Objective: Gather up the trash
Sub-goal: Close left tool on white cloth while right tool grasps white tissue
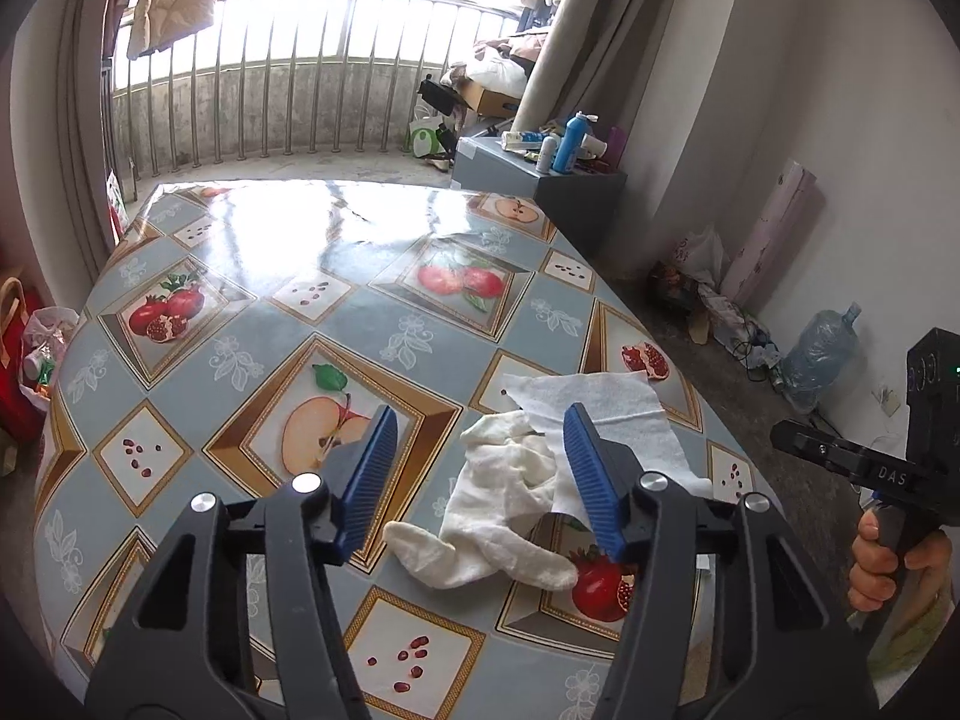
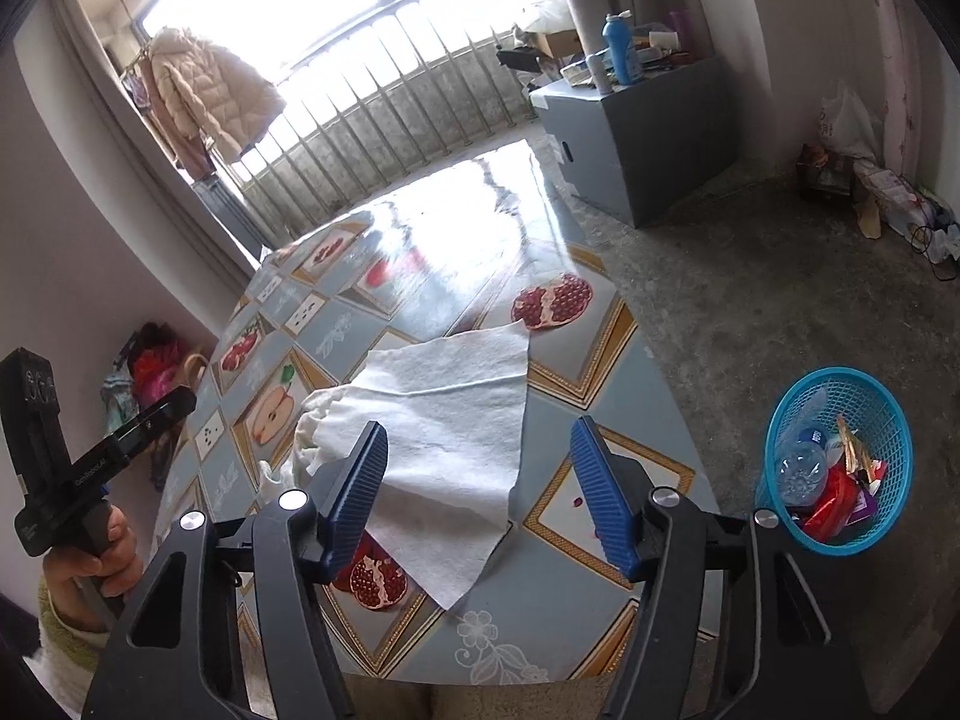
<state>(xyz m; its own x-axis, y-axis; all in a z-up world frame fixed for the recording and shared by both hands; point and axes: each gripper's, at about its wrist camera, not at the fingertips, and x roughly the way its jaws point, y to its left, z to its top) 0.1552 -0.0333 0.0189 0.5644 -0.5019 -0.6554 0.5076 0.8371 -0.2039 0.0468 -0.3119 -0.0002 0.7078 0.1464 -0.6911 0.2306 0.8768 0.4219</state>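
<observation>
A crumpled cream cloth (image 1: 504, 498) lies on the fruit-patterned table (image 1: 240, 276), partly on a flat white paper towel (image 1: 606, 408). My left gripper (image 1: 480, 456) hovers over the cloth with its blue pads wide apart on either side of it, open and not touching it. In the right wrist view the paper towel (image 2: 444, 420) spreads beneath my right gripper (image 2: 480, 474), which is open with its left pad over the towel's edge. The crumpled cloth (image 2: 324, 420) sits just left of it. A blue mesh basket (image 2: 840, 396) holding a bottle and wrappers stands on the floor to the right.
A grey cabinet (image 2: 642, 138) with bottles stands beyond the table's far right corner. Bags and a water jug (image 1: 816, 354) lie along the right wall. A balcony railing (image 1: 288, 96) and hanging jacket are at the back. Red bags (image 2: 156, 372) sit left of the table.
</observation>
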